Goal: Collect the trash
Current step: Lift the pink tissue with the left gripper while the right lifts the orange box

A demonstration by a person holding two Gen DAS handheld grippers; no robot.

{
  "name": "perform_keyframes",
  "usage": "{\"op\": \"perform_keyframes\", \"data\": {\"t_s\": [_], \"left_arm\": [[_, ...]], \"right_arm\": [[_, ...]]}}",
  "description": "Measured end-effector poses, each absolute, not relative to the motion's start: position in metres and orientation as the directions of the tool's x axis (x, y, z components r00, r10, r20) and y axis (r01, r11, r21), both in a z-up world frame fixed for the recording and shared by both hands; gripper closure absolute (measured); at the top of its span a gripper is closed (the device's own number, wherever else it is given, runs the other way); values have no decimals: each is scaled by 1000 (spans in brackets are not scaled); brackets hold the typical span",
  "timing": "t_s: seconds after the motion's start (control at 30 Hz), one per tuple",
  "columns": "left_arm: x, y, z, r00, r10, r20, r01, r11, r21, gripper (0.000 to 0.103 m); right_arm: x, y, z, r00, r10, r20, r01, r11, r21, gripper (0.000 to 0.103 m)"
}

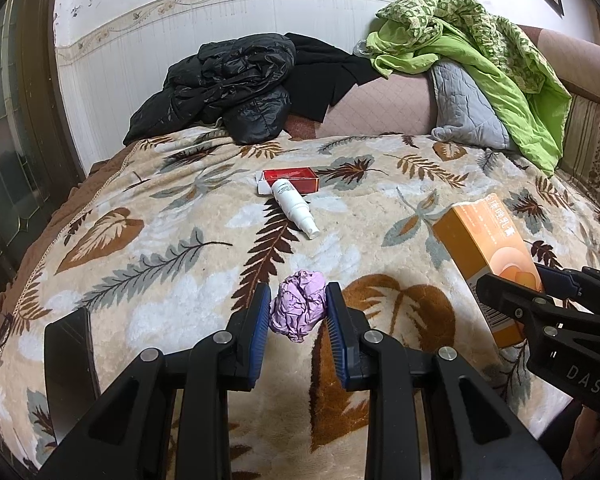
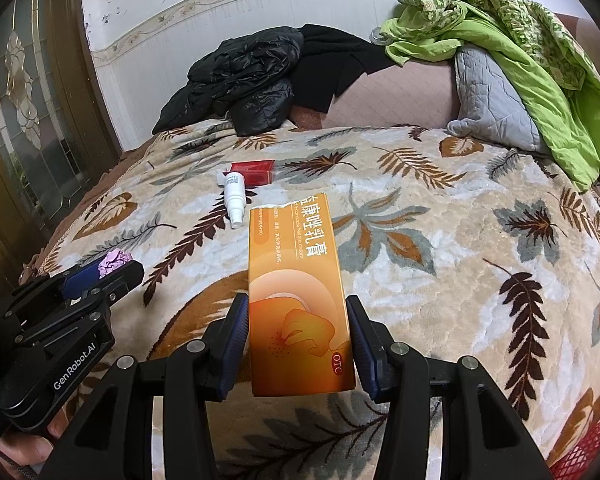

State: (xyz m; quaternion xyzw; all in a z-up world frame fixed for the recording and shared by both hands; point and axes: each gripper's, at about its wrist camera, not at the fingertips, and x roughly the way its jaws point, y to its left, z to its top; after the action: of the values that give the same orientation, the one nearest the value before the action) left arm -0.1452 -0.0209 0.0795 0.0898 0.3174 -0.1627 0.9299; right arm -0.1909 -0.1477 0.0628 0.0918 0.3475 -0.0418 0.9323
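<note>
Your left gripper [image 1: 297,312] has its jaws closed on a crumpled ball of purple paper [image 1: 298,306], the blue pads pressing it from both sides above the leaf-patterned blanket [image 1: 171,240]. Your right gripper [image 2: 297,344] clamps an orange cream box [image 2: 297,296] near its lower end, so the box stands up and away from you between the 2 pads. The 2 grippers hang side by side over the near part of the bed.

Further out on the blanket lies a white spray bottle [image 1: 293,208], its base touching a red box [image 1: 295,180]. At the far end you have a black jacket [image 1: 227,88], a grey pillow [image 1: 466,108] and a green cover [image 1: 480,52] draped over it.
</note>
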Motion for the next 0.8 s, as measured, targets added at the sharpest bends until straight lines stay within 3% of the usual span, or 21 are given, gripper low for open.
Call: {"op": "perform_keyframes", "data": {"t_s": [0.8], "left_arm": [[-145,-20,79,747,-248,-617,360,931,62,76]], "right_arm": [[-193,-146,66,759,-16,-651,138,981,137,52]]}}
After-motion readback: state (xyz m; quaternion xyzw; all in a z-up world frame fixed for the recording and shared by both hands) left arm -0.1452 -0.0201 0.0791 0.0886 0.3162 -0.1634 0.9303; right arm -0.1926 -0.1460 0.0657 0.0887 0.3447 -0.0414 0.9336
